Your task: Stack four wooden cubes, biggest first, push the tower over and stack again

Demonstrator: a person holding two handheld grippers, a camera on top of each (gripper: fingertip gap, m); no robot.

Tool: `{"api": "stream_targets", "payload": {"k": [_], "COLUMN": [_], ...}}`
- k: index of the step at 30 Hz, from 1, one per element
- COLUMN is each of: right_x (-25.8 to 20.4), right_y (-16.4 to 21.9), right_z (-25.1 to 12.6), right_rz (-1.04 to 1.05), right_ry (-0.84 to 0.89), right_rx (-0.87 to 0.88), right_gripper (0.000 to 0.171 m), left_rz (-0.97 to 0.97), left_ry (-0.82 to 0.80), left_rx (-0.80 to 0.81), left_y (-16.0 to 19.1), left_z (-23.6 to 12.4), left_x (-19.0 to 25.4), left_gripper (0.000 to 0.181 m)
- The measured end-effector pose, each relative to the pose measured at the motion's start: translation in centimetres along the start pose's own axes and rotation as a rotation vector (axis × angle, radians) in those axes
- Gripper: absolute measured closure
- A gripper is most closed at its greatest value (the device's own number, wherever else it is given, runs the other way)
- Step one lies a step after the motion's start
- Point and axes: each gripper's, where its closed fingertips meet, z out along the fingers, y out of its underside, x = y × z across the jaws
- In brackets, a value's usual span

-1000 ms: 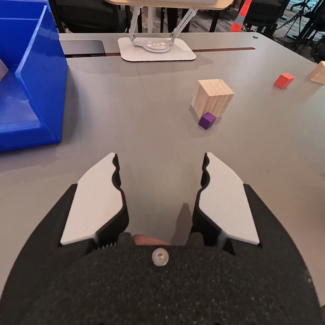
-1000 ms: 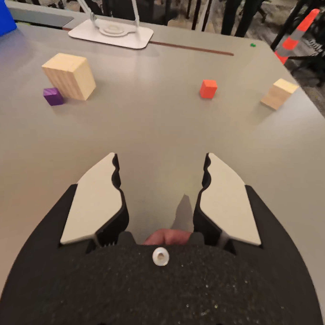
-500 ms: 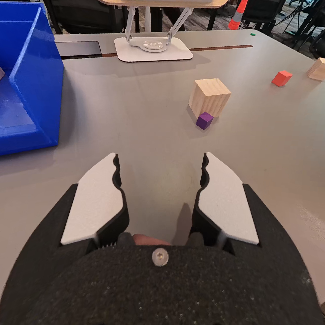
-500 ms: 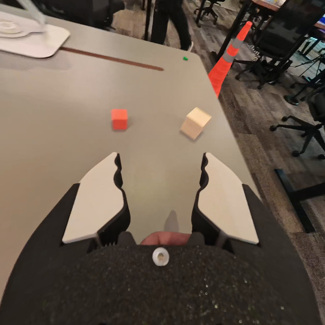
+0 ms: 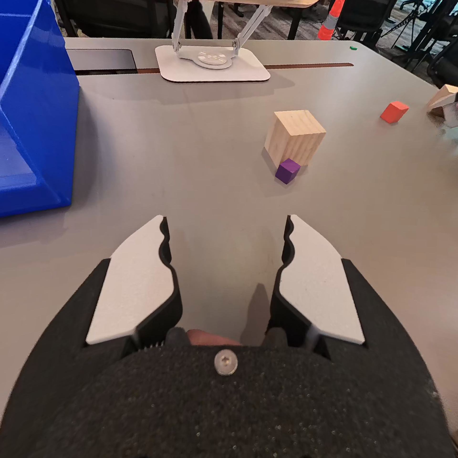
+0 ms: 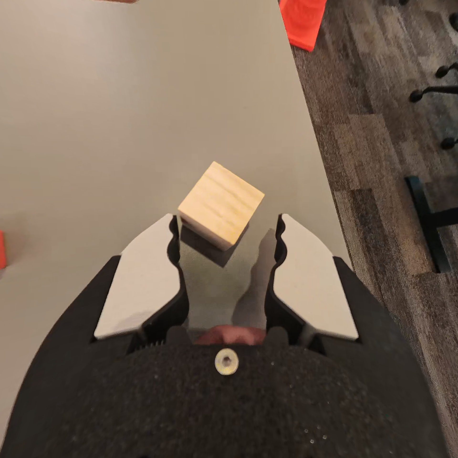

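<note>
I see a grey table (image 5: pixel 198 148) carrying the big pale wooden cube (image 5: pixel 295 136). A purple cube (image 5: pixel 287 171) touches its near corner, an orange cube (image 5: pixel 394 111) sits well right of it, a blue bin (image 5: pixel 37 119) far left, a white stand base (image 5: pixel 213 64) behind it.

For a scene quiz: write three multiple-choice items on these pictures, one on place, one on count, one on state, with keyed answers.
1. Where is the purple cube?
A. against the big wooden cube
B. inside the blue bin
C. on the red cube

2. How many cubes lie on the table in the left wrist view?
A. two
B. four
C. six

3. How are the right tongs?
A. shut on a cube
B. open, empty
C. out of view

Answers:
1. A, it sits at that cube's near corner.
2. B, two plain wood, one red, one purple.
3. B, the smaller wooden cube lies just beyond the spread tips.
</note>
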Motion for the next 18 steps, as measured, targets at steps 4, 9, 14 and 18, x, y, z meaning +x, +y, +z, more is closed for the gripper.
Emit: {"api": "stream_targets", "payload": {"k": [4, 9, 14, 18], "right_x": [0.4, 0.4, -0.1, -0.8], "right_y": [-0.5, -1.1, -1.5, -2.7], "right_z": [0.8, 1.5, 1.3, -0.4], "right_rz": [0.017, 0.030, -0.042, -0.133], "right_ry": [0.011, -0.001, -0.040, -0.059], "right_rx": [-0.011, -0.017, 0.017, 0.131], "right_gripper": [0.096, 0.105, 0.106, 0.106], "left_rz": [-0.006, -0.005, -0.002, 0.001], "left_ry": [0.002, 0.004, 0.001, 0.002], "left_rx": [-0.003, -0.006, -0.007, -0.012], "left_y": [0.2, 0.3, 0.3, 0.4], "left_z": [0.1, 0.1, 0.1, 0.2], "left_x": [-0.2, -0.2, -0.2, -0.1], "left_gripper": [0.093, 0.093, 0.094, 0.095]}}
